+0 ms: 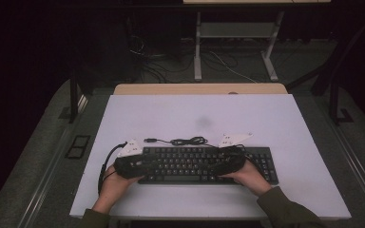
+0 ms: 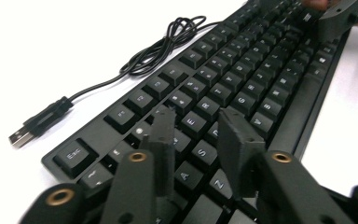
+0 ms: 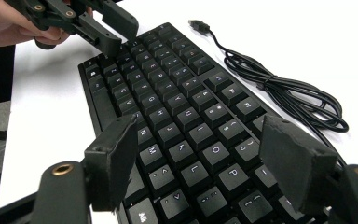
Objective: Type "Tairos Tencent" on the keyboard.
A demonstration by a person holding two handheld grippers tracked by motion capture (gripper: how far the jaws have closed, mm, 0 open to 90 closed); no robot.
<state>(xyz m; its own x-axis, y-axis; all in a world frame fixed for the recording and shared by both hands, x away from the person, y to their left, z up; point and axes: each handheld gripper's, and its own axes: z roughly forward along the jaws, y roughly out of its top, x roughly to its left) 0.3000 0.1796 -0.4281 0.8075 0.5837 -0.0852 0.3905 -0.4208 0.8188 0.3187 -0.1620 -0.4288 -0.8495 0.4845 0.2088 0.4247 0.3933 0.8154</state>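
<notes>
Both grippers hover over the keyboard [image 1: 204,164], one per end.

The keyboard [image 2: 242,88] is seen in matt black plastic. Its cable [image 3: 284,88] looks glossy, the table [image 1: 266,118] smooth and white.

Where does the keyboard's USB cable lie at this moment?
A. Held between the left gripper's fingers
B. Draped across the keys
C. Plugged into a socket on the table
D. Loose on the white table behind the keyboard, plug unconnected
D: the cable lies bundled on the white table behind the keyboard, its USB plug free on the surface.
</notes>
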